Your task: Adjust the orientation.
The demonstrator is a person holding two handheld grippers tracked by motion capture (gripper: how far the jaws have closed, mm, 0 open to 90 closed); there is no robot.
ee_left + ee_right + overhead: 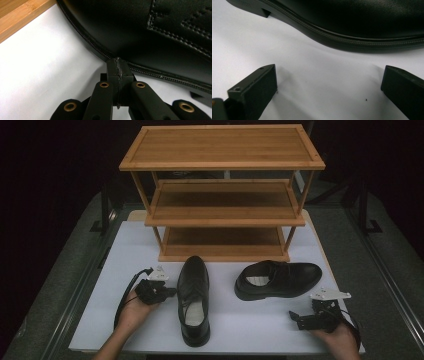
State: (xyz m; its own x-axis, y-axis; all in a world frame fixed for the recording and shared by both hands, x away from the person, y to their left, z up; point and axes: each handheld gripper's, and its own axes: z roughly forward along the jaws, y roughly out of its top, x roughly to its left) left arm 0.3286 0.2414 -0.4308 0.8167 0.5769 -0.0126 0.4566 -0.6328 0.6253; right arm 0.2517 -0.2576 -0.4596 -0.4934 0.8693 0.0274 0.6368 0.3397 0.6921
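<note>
A white table (125, 270) seen from above holds two black leather shoes and one wooden rack (222, 195) with three shelves at the back. At the left, the left gripper (167, 292) is held in a hand, its jaws pressed together with nothing between them, their tips touching the welt of the left shoe (194, 300). That shoe lies lengthwise, toe toward the rack, just right of the gripper. Further right, the right shoe (277, 279) lies sideways in front of the rack, toe pointing right. At the far right, the right gripper (295, 317) rests near the table's front edge, jaws spread wide and empty, the right shoe near but apart.
</note>
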